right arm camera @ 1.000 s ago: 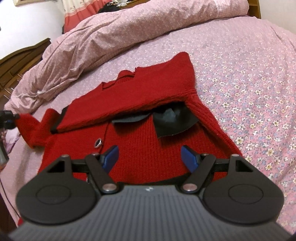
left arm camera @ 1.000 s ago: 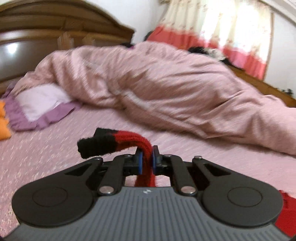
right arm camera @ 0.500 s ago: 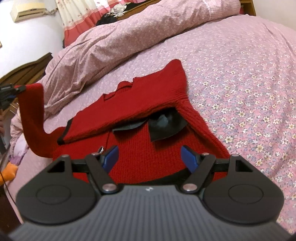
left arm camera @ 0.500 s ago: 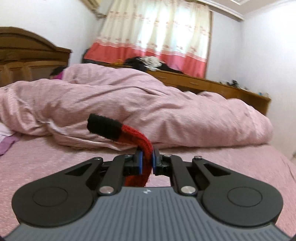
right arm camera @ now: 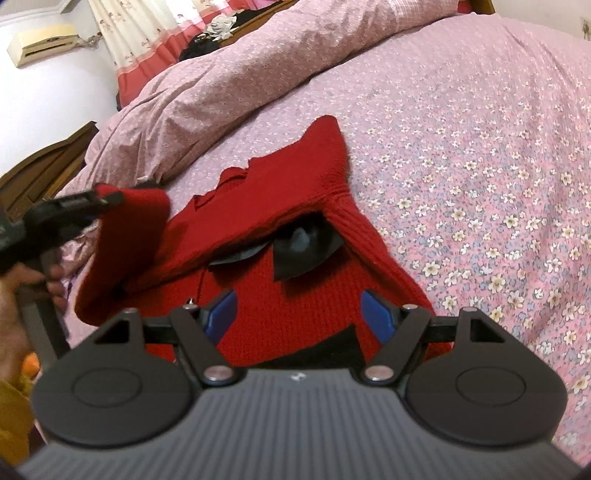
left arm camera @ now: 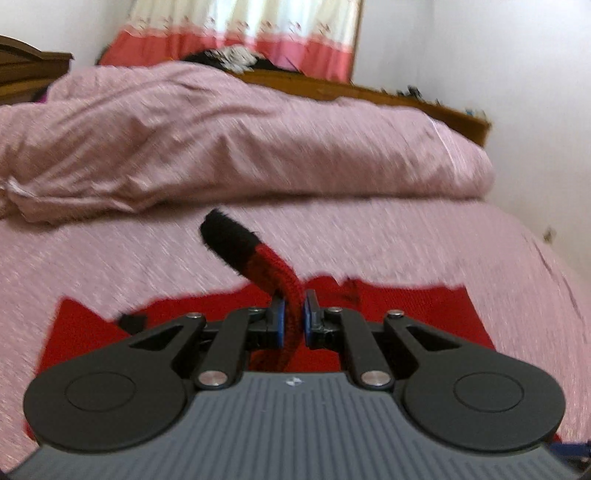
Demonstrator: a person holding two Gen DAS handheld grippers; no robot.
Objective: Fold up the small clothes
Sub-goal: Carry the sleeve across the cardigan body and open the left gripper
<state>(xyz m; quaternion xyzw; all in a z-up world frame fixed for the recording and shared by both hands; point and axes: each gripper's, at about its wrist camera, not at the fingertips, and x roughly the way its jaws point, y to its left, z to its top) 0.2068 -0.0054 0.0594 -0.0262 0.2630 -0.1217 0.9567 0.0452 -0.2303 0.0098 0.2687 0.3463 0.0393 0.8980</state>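
A small red knit cardigan (right arm camera: 303, 295) with black trim lies on the pink flowered bedsheet (right arm camera: 480, 166); one sleeve is folded across its chest. My left gripper (left arm camera: 293, 314) is shut on the other sleeve (left arm camera: 273, 266), whose black cuff (left arm camera: 225, 236) sticks up past the jaws. In the right wrist view the left gripper (right arm camera: 107, 199) holds that sleeve (right arm camera: 125, 251) lifted above the cardigan's left side. My right gripper (right arm camera: 297, 314) is open and empty, low over the cardigan's hem. The cardigan's body also shows below the left gripper (left arm camera: 406, 306).
A bunched pink duvet (left arm camera: 221, 140) lies along the far side of the bed. A wooden headboard (right arm camera: 40, 173) stands at the left. Curtains (left arm camera: 258, 33) and a low wooden cabinet (left arm camera: 369, 92) are behind the bed. An orange item (right arm camera: 29, 365) sits at the left edge.
My left gripper has swung the held sleeve up and rightward over the cardigan's body, tilting down so the cardigan comes into its view. My right gripper stays open, nearly still.
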